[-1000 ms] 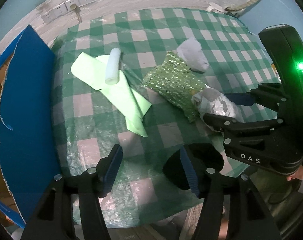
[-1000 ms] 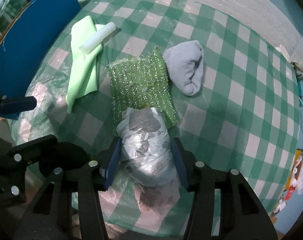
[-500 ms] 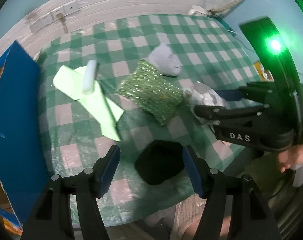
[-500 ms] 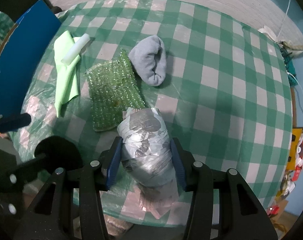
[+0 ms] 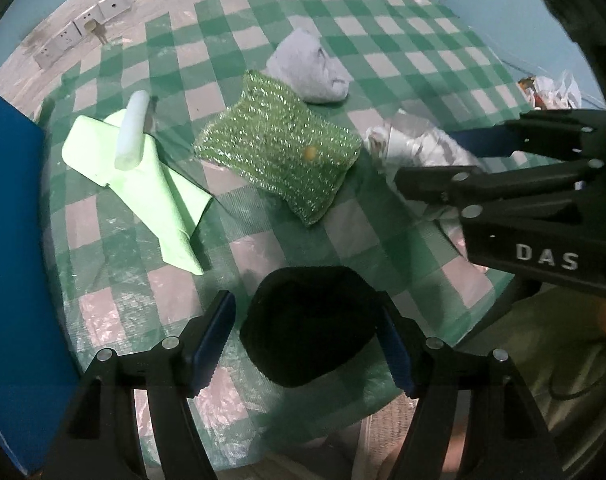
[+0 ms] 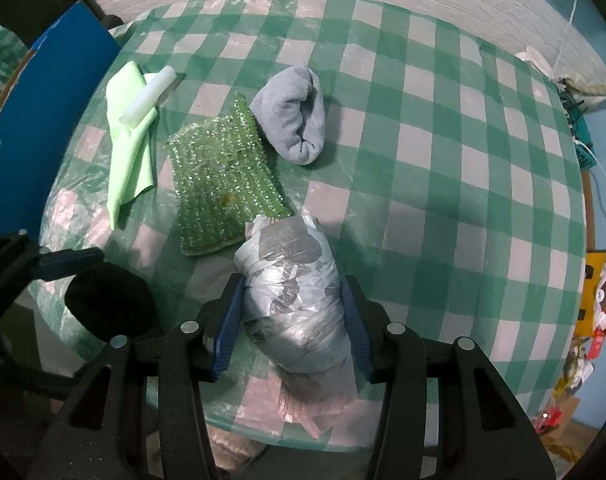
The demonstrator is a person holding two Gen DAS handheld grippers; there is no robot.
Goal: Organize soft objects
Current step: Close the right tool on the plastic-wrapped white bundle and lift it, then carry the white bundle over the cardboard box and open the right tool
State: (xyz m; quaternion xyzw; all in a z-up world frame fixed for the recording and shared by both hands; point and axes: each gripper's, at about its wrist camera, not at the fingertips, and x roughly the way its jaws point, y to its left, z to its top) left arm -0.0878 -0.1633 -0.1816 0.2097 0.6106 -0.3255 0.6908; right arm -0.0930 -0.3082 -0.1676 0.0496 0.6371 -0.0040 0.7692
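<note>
While the right tongs (image 6: 293,316) clamp the plastic-wrapped bundle (image 6: 291,288), the left tongs (image 5: 307,340) straddle the black pad (image 5: 307,324), spread.

Dim, bluish light; sharp, fisheye-bent edges

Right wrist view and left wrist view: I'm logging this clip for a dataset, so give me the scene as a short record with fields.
surface: round table with green checked cloth
right tool: shut on plastic-wrapped bundle
left tool: open around black soft object, right finger touching, left apart
table centre: green sparkly sponge, grey rolled towel behind it
table left: light green cloth with white foam roll lying on it
beside table: blue board
</note>
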